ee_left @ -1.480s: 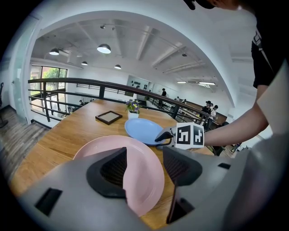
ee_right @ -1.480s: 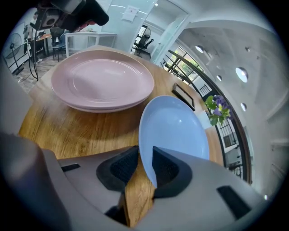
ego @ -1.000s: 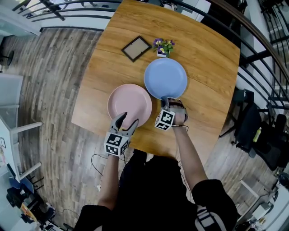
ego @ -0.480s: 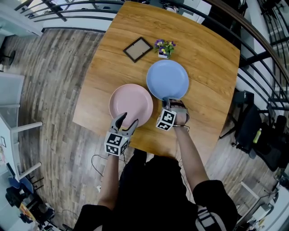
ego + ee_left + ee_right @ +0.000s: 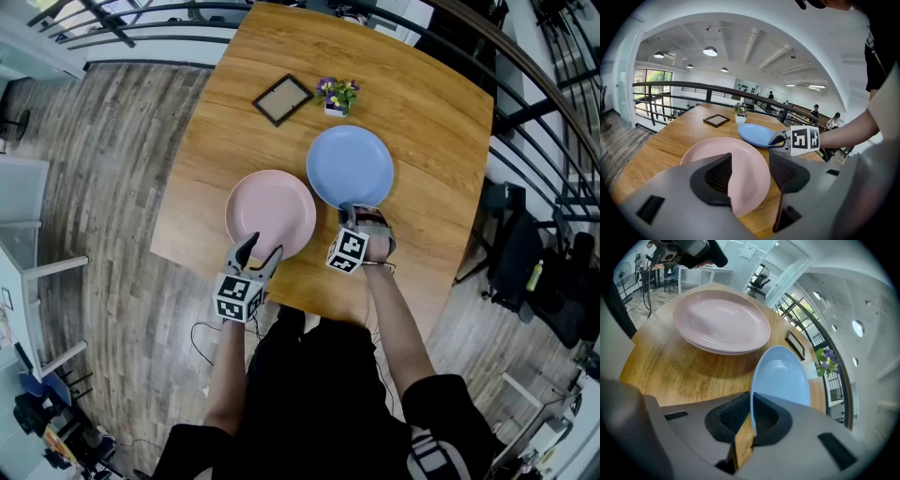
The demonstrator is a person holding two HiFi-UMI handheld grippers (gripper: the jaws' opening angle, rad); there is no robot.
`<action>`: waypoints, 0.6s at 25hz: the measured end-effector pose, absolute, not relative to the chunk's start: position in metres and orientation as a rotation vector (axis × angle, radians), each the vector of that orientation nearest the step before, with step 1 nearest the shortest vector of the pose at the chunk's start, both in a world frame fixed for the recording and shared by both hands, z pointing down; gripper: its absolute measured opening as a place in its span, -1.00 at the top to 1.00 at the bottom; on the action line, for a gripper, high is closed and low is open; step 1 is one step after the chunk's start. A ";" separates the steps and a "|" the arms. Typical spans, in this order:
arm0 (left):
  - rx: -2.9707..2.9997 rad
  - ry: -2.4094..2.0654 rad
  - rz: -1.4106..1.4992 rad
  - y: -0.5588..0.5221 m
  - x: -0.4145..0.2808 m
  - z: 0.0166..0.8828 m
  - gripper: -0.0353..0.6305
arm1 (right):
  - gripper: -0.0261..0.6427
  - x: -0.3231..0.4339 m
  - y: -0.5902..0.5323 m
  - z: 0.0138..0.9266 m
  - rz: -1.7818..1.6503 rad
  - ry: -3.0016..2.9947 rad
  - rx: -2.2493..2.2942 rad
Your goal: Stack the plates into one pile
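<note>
— Right side?
— I logged the right gripper [image 5: 345, 208] clamped on the near rim of the blue plate [image 5: 351, 164], just beside the pink plate [image 5: 270, 214] on the table [image 5: 422, 103].
— Left?
— The left gripper [image 5: 260, 246] had its jaws apart, the pink plate's near edge between them, ungripped.

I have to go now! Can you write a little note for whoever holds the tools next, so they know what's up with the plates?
Left tool: open, jaws on either side of the pink plate's near rim, not squeezing.
Right tool: shut on the blue plate's near rim.
Plates: side by side on the table, pink on the left and blue on the right.
Done: blue plate gripped.
Left: nothing is stacked yet. Probably put the blue plate on the pink one, moving the left tool clear first.
</note>
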State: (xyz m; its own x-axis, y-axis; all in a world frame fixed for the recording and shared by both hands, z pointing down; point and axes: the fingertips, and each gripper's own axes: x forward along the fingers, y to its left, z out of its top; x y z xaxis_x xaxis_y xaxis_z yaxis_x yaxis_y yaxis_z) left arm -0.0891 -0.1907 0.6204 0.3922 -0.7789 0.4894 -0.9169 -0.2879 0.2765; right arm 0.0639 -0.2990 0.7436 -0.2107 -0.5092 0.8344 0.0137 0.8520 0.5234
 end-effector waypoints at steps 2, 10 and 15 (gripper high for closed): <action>2.144 -1.439 0.351 -0.187 -0.087 0.620 0.12 | 0.86 0.068 -0.295 0.744 -0.493 -1.726 0.391; 2.176 -1.422 0.335 -0.182 -0.083 0.615 0.12 | 0.86 0.078 -0.286 0.738 -0.494 -1.712 0.423; 2.188 -1.430 0.326 -0.176 -0.085 0.609 0.12 | 0.86 0.076 -0.284 0.726 -0.521 -1.711 0.450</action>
